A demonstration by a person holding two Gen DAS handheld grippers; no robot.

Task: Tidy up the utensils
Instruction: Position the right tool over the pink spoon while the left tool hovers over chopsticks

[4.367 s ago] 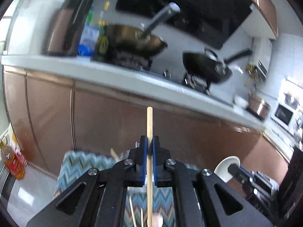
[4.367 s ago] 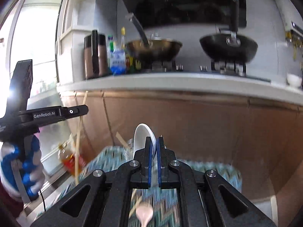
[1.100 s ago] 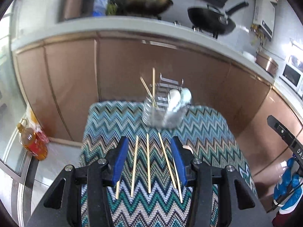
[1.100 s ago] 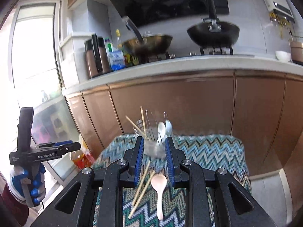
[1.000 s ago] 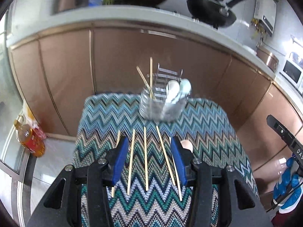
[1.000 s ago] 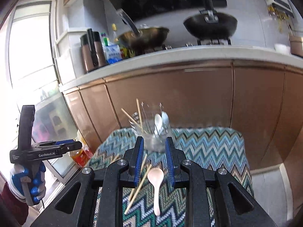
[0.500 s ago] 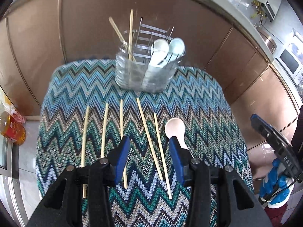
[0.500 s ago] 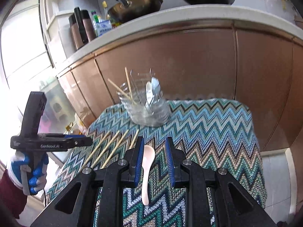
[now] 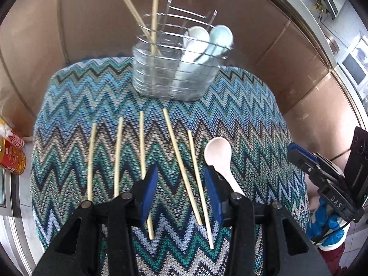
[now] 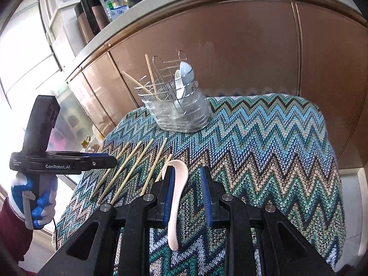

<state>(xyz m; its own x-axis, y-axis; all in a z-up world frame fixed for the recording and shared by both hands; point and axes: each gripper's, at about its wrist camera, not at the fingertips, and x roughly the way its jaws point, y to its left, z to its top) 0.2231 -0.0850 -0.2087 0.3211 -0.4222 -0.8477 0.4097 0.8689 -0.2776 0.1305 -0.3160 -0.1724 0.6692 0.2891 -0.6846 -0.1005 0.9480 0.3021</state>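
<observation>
Knit zigzag cloth (image 9: 241, 105) in blues and tans covers the table. At its far edge stands a clear ribbed holder (image 9: 174, 76) under a wire rack, with two chopsticks and two glossy spoons inside. Five thin wooden chopsticks (image 9: 179, 158) and a smooth pale spoon (image 10: 176, 197) lie flat, nearer than a second ago. The left gripper (image 9: 180, 188) is closing, empty, over two chopsticks; the right gripper (image 10: 186, 192) hangs part-open above the spoon, gripping nothing.

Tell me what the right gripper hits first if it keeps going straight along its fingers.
Most likely the pale spoon lying on the zigzag cloth: its handle runs between the right gripper's open jaws, nearer the left pad. Depth is unclear, so contact isn't certain yet.
</observation>
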